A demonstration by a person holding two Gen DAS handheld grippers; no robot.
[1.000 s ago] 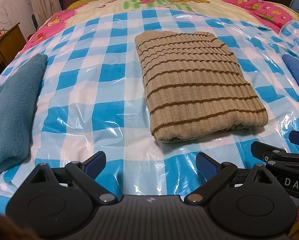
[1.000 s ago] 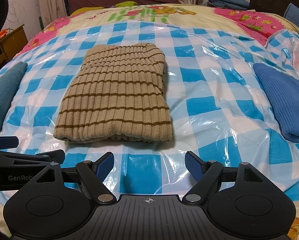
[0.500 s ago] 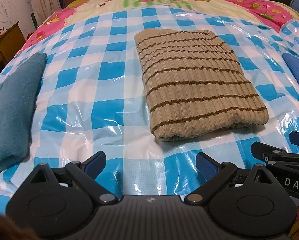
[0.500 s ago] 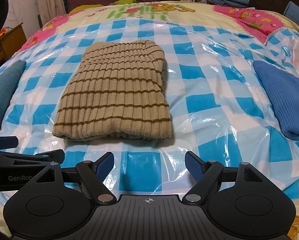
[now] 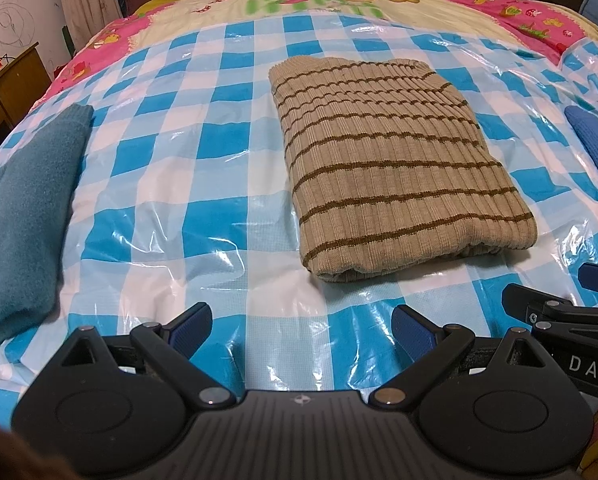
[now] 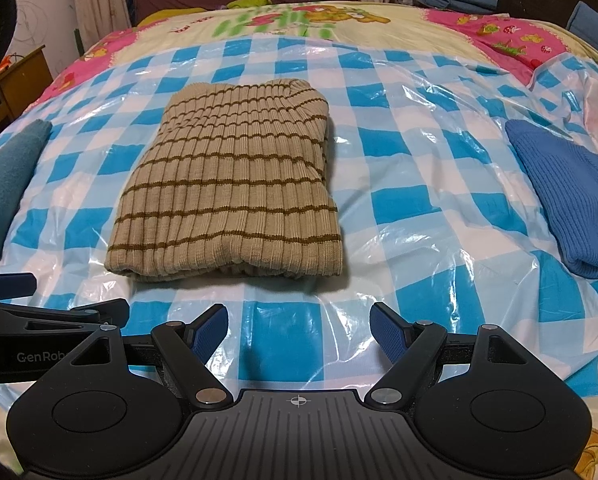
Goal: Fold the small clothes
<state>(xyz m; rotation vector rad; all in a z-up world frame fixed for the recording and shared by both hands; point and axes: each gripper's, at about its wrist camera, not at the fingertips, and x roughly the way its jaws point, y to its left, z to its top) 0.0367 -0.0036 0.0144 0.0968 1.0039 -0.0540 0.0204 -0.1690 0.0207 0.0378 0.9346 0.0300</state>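
A beige sweater with brown stripes [image 5: 391,164] lies folded into a rectangle on the blue-and-white checked plastic sheet [image 5: 203,216]; it also shows in the right wrist view [image 6: 231,196]. My left gripper [image 5: 301,326] is open and empty, hovering near the front edge, short of the sweater and left of it. My right gripper [image 6: 299,332] is open and empty, just in front of the sweater's near edge. Each gripper shows at the side of the other's view.
A teal folded garment [image 5: 23,208] lies at the left edge of the sheet. A blue knit garment [image 6: 571,200] lies at the right. A patterned bedspread [image 6: 299,20] lies beyond the sheet. A wooden desk [image 5: 7,84] stands far left.
Both grippers have drawn back slightly and tilted, so the sweater sits a little farther away in both views. Nothing on the bed has moved.
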